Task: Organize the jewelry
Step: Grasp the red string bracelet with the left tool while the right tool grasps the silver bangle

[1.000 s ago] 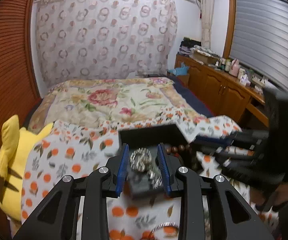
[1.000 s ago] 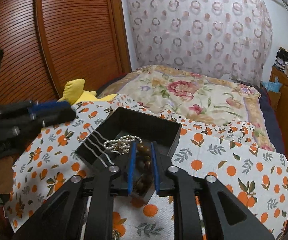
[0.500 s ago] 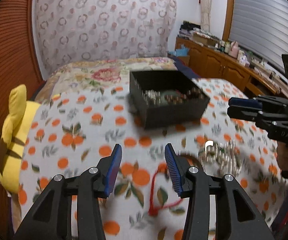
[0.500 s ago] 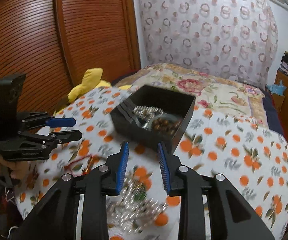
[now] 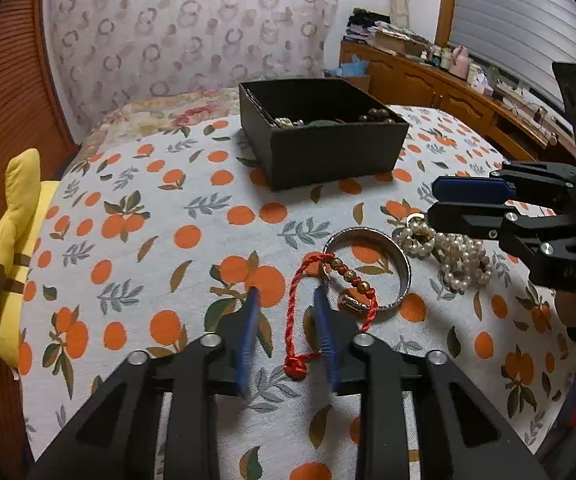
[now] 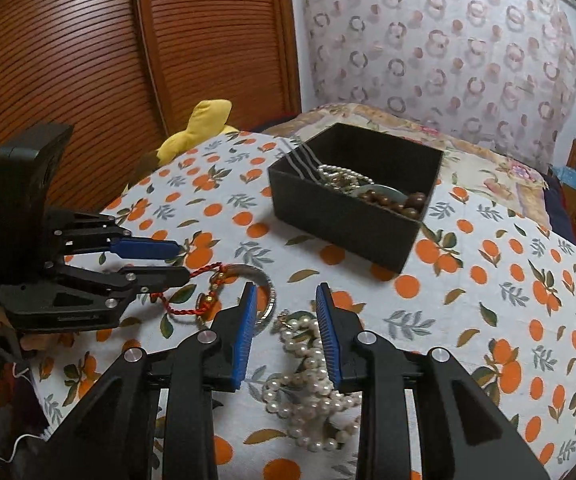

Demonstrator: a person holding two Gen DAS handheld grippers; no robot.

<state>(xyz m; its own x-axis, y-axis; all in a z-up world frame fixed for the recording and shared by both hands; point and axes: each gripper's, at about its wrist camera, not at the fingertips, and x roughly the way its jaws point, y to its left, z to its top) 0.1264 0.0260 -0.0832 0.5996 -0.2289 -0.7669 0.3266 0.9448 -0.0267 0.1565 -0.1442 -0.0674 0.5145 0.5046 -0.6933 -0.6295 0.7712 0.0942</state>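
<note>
While both grippers gape, red cord bracelet [image 5: 296, 312] lies between left gripper [image 5: 285, 292] fingers.

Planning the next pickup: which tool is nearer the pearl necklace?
Right. The right tool hangs open directly over the pearl necklace; the left tool straddles the red cord bracelet, beyond the silver bangle.

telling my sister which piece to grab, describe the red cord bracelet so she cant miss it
On the orange-print cloth, in front of the black box, three pieces lie together. The red cord bracelet lies across the silver bangle, left of the pearls: the only red one, with gold beads.
</note>
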